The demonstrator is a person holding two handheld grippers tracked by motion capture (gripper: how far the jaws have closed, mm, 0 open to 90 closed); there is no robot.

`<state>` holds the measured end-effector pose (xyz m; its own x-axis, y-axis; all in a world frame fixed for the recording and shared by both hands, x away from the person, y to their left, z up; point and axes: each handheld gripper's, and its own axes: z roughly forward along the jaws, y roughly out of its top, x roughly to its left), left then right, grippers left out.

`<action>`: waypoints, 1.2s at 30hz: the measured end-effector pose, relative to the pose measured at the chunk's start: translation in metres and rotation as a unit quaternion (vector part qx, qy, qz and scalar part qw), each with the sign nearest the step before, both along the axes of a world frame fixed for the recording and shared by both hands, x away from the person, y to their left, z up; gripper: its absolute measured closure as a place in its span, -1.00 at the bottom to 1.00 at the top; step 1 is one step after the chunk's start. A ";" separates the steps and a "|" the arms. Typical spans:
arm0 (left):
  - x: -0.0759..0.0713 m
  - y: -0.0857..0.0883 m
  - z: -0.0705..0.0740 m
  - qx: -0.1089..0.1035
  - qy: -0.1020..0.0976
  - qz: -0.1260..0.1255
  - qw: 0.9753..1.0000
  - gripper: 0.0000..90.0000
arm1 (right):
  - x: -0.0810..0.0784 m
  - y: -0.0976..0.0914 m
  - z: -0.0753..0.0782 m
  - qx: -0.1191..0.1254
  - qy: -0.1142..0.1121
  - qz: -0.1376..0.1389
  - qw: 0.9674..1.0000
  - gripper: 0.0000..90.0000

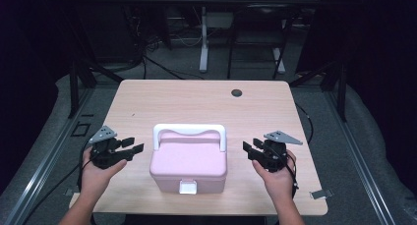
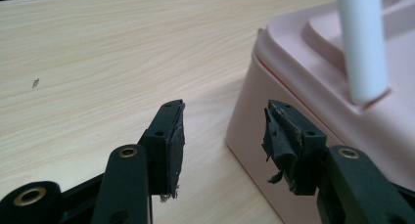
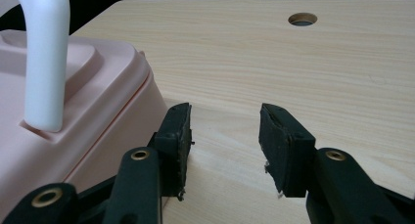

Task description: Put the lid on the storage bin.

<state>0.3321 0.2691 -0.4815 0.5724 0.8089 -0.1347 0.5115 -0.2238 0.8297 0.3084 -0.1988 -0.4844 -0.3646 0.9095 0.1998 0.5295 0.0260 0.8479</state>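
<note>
Overhead, a pale wooden table [image 1: 196, 102] stands on grey floor in a dark room; a pink box [image 1: 188, 163] with a white handle [image 1: 189, 130] sits at lower centre, between the left tongs [image 1: 139, 145] and right tongs [image 1: 245, 147]. Left gripper view: tongs [image 2: 222, 131] spread, empty, box [image 2: 323, 97] at right. Right gripper view: tongs [image 3: 224, 131] spread, empty, box [image 3: 83, 87] at left.

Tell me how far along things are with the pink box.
Done: the pink box sits on the table, lid down, white handle upright. In hand: nothing; the left gripper and right gripper flank it, jaws open. Left: the front latch looks closed, untouched.
</note>
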 end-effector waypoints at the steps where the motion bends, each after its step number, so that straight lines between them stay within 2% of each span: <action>1: 0.002 0.001 -0.001 0.000 0.002 0.001 1.000 0.10 | 0.000 0.000 0.000 0.000 -0.002 -0.001 1.000 0.21; 6: 0.011 0.002 -0.011 0.003 0.004 0.017 1.000 0.10 | -0.003 -0.004 -0.004 -0.008 -0.002 -0.007 1.000 0.19; 12: 0.014 0.006 -0.023 0.008 0.019 0.021 1.000 0.10 | -0.005 -0.010 -0.014 -0.016 0.009 -0.017 1.000 0.18; 14: 0.014 0.006 -0.026 0.005 0.014 0.024 1.000 0.10 | -0.005 -0.010 -0.016 -0.016 0.010 -0.018 1.000 0.18; 21: 0.013 0.006 -0.037 0.006 0.015 0.029 0.999 0.10 | -0.005 -0.005 -0.026 -0.038 0.007 -0.018 0.999 0.19; 27: 0.012 0.006 -0.046 0.016 0.019 0.032 0.999 0.10 | -0.006 -0.006 -0.033 -0.035 -0.003 -0.028 0.999 0.19; 28: 0.012 0.006 -0.047 0.022 0.020 0.030 0.999 0.10 | -0.005 -0.006 -0.035 -0.036 0.000 -0.028 0.999 0.18; 33: 0.013 0.006 -0.054 0.023 0.030 0.033 0.999 0.08 | -0.001 -0.005 -0.044 -0.043 0.018 -0.021 0.999 0.17; 36: 0.014 0.006 -0.056 0.024 0.032 0.035 0.999 0.08 | 0.000 -0.004 -0.047 -0.049 0.022 -0.018 0.998 0.17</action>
<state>0.3459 0.2756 -0.5379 0.5053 0.8532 -0.1292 0.5791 -0.2243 0.7838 0.3083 -0.2026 -0.5314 -0.3244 0.9378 0.1239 0.5679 0.0884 0.8183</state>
